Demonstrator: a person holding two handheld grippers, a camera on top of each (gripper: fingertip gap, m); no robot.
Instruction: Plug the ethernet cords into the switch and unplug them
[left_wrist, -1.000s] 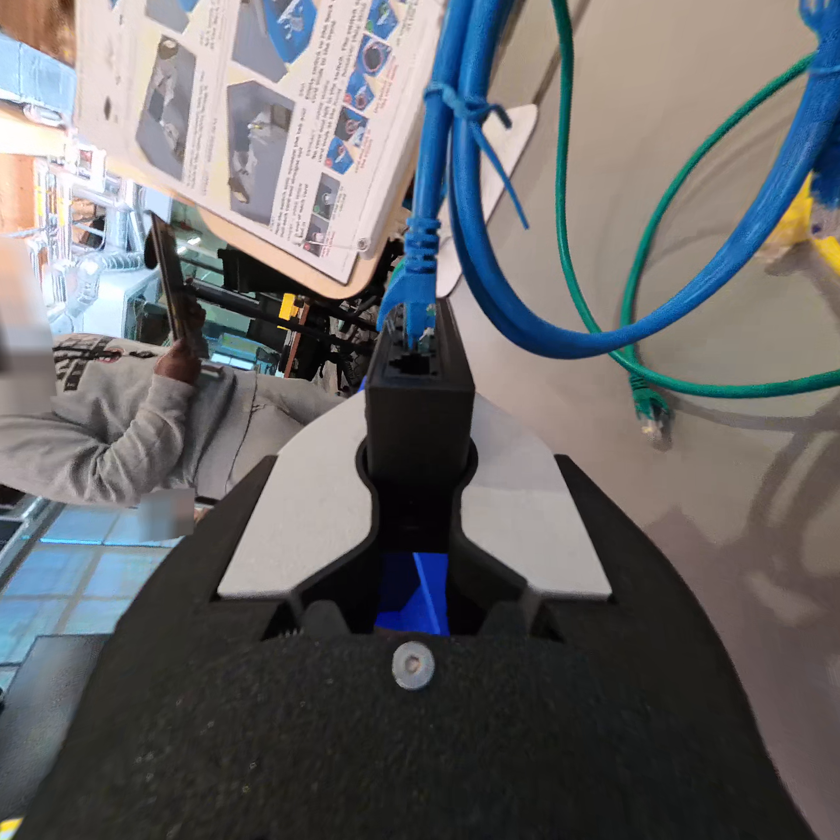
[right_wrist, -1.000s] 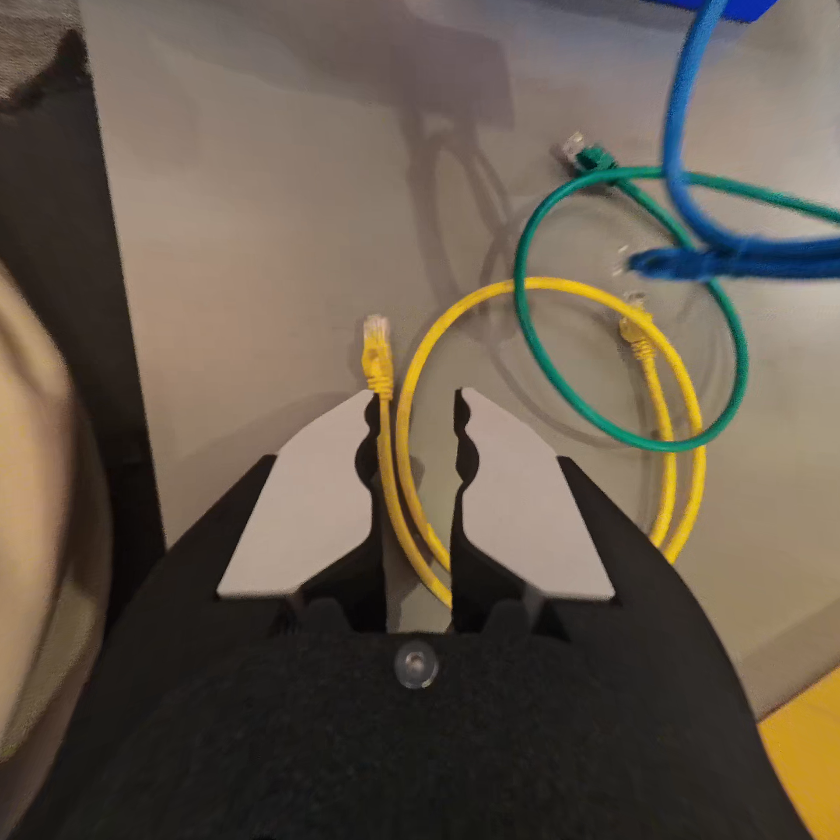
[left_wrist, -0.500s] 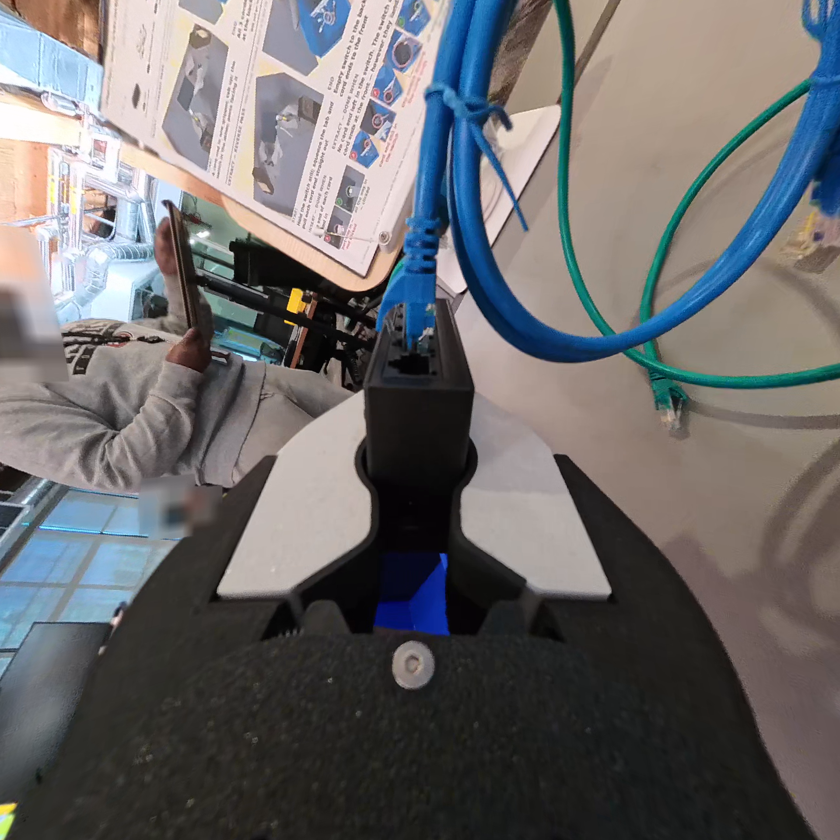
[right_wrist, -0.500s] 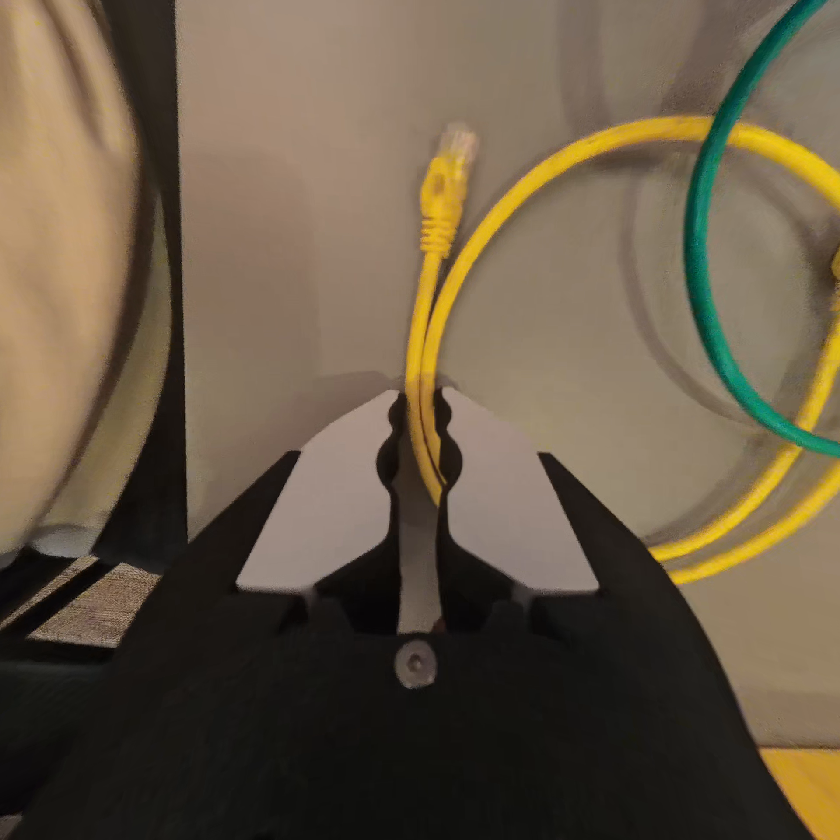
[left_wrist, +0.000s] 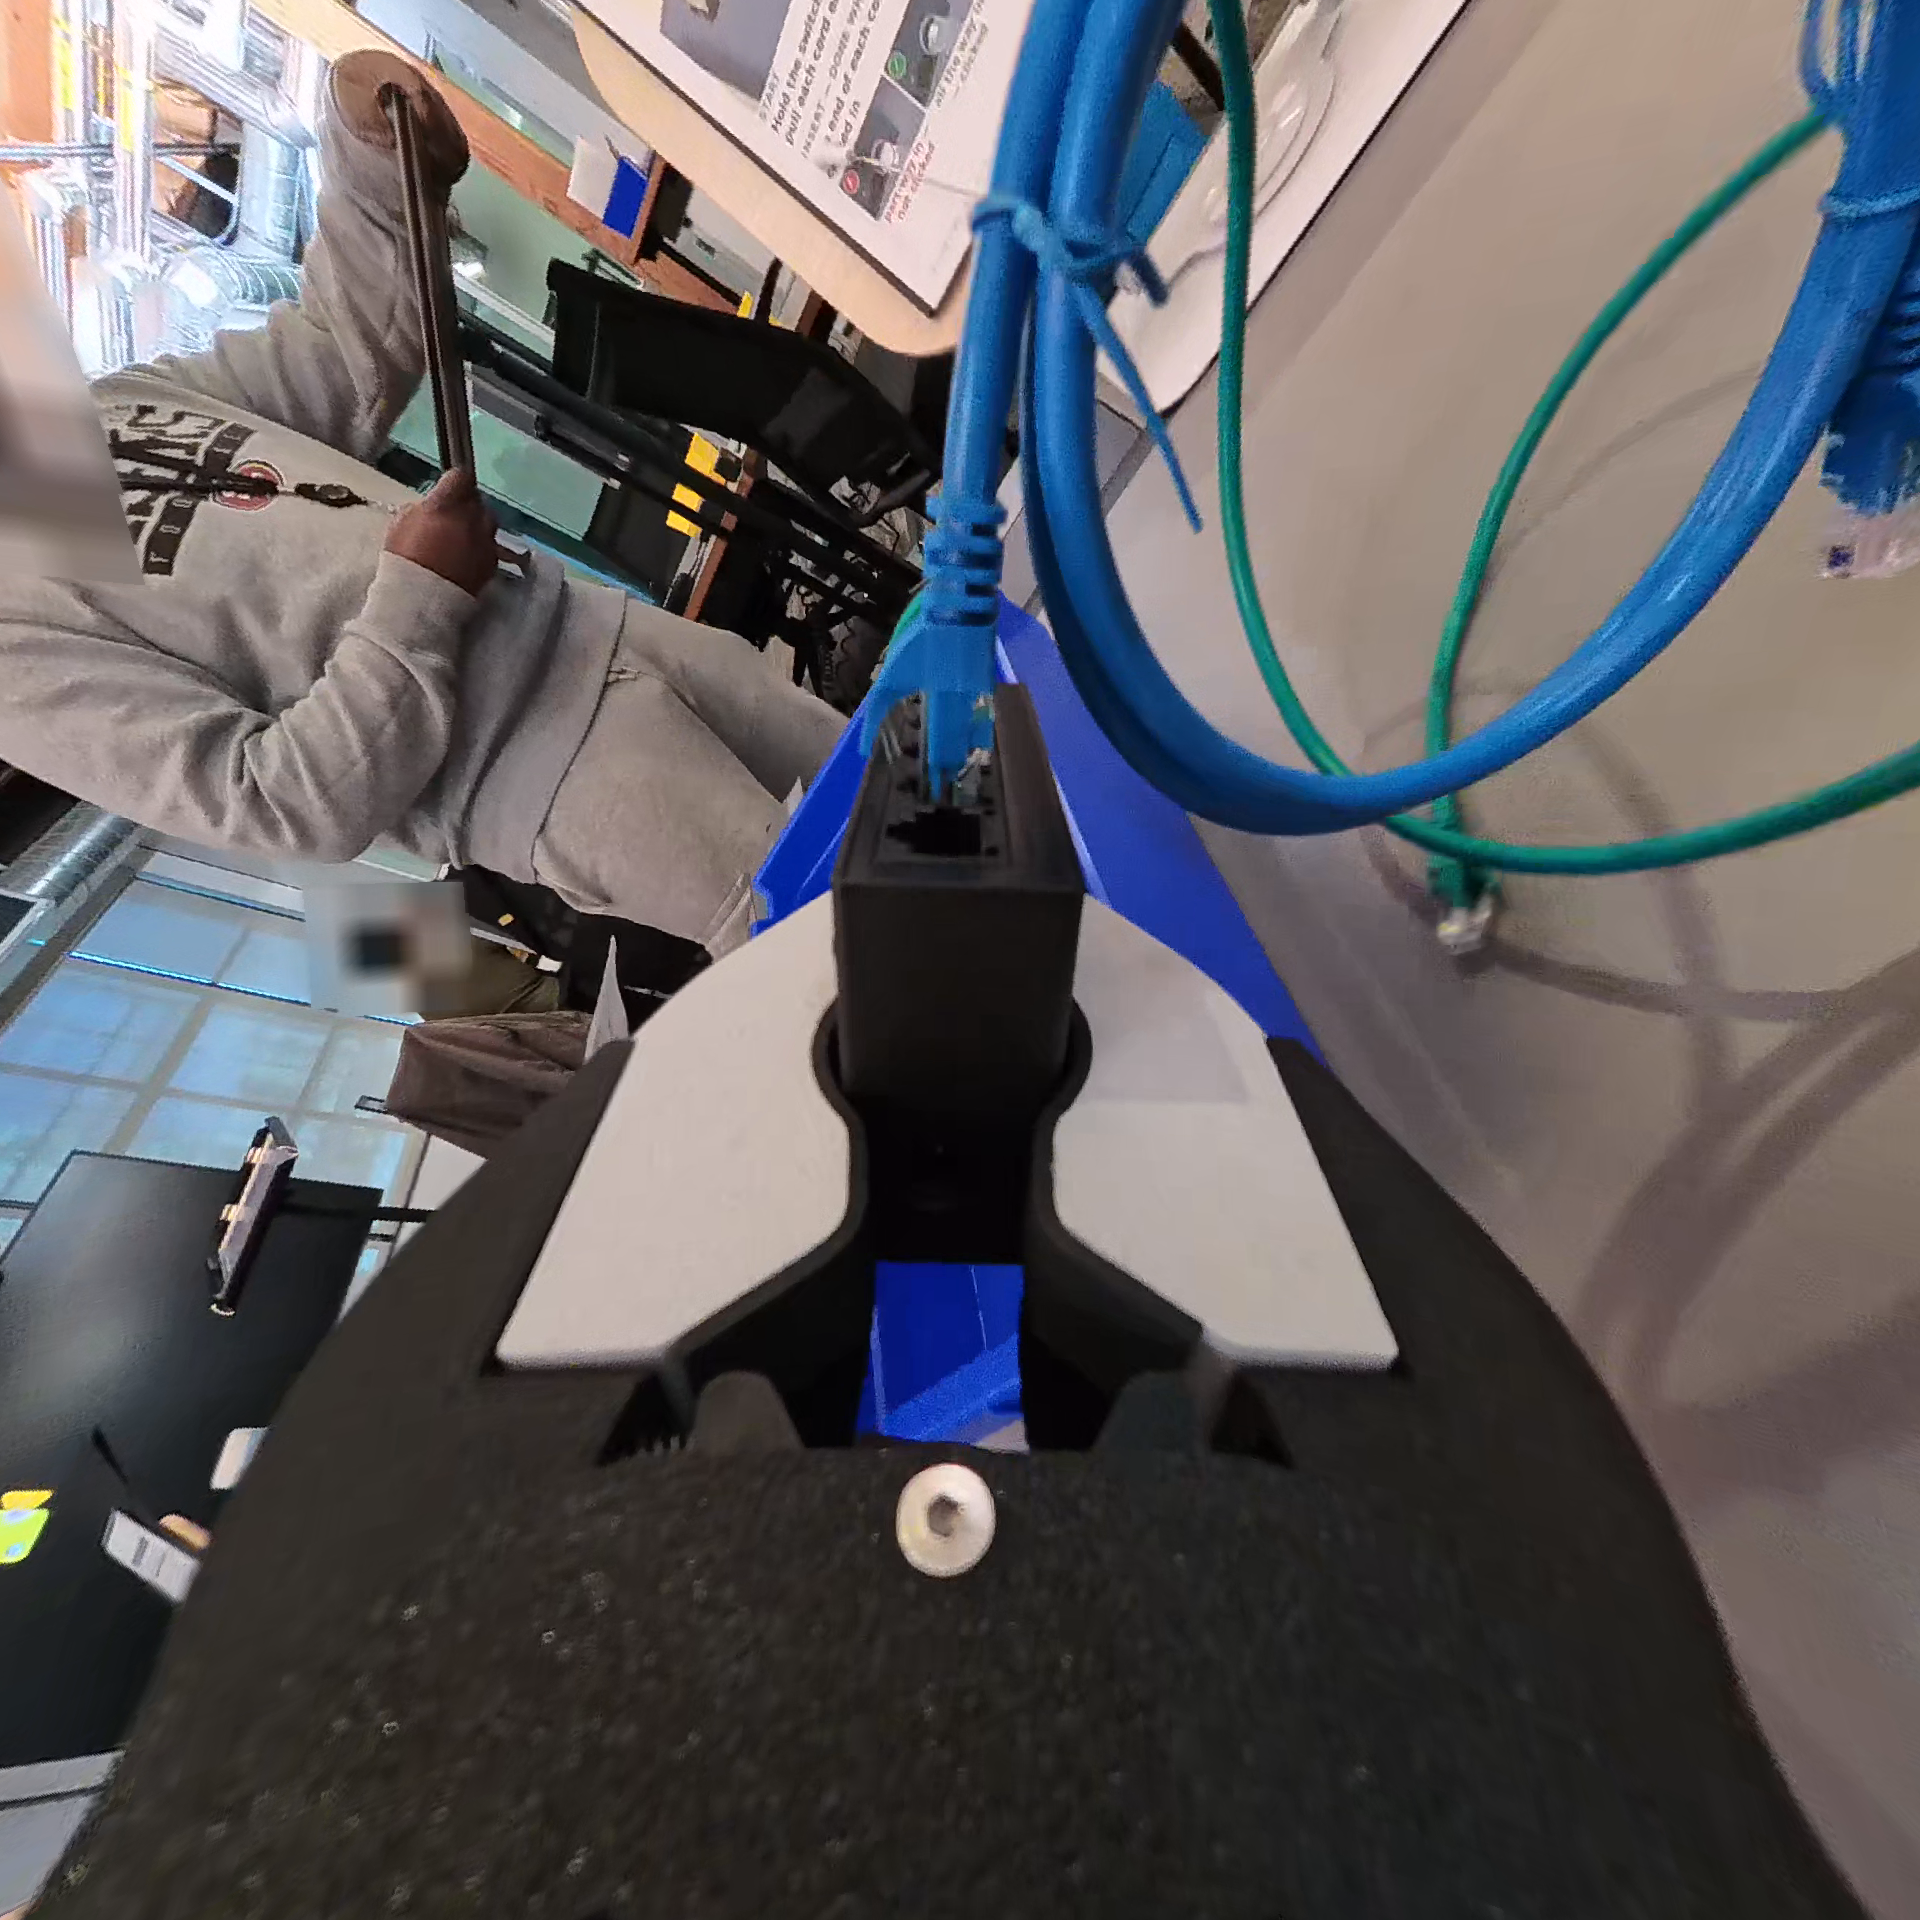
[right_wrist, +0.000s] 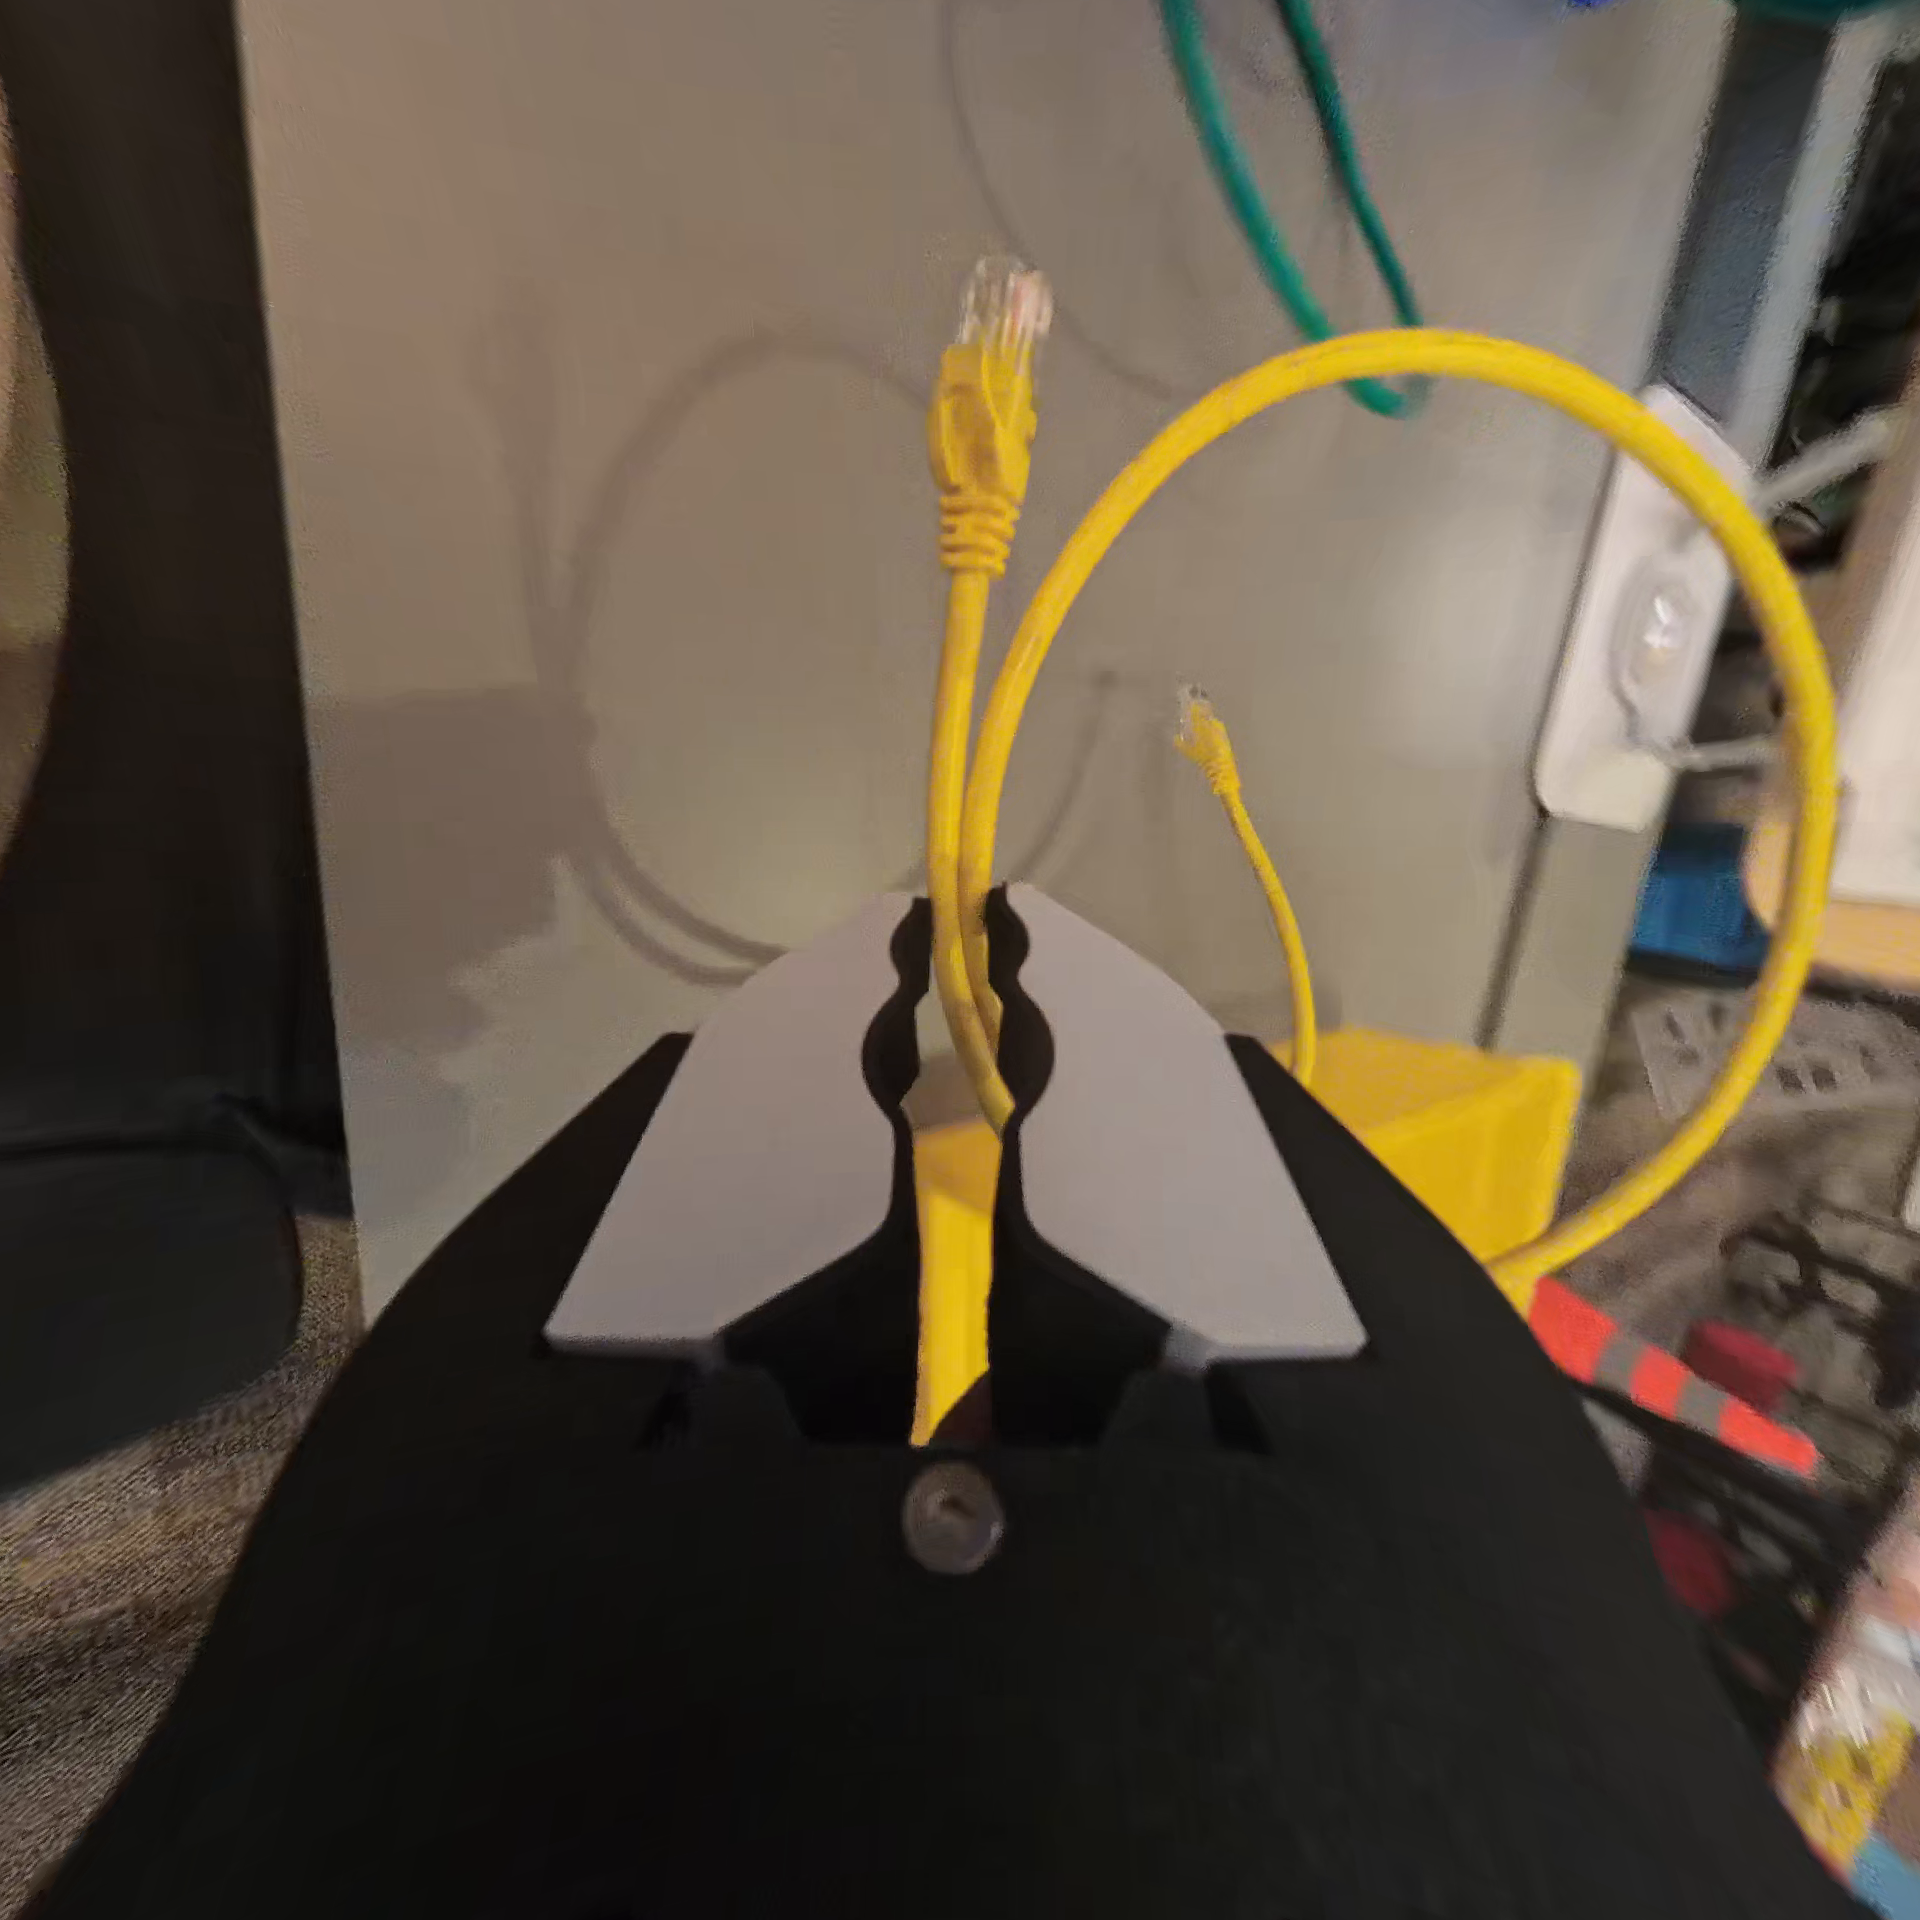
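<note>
My right gripper (right_wrist: 958, 914) is pinched on the yellow cord (right_wrist: 961, 748), two strands of it caught between the fingers, with the near yellow plug (right_wrist: 987, 416) standing free well beyond the tips and the rest looping off to the right over the grey tabletop (right_wrist: 520, 520). My left gripper (left_wrist: 956, 1049) is clamped on the black switch (left_wrist: 956, 935), lifted with its ports facing away from me; a blue cord (left_wrist: 971, 416) is already seated in a farther port, and the nearest port (left_wrist: 940, 831) looks vacant. A green cord (left_wrist: 1455, 665) lies loose on the tabletop beyond. To plug in well, I judge I should bring the yellow plug square to that vacant port, clip turned to match, and push straight; with so much cord past my grip it may buckle, so a hold closer to the plug would help.
</note>
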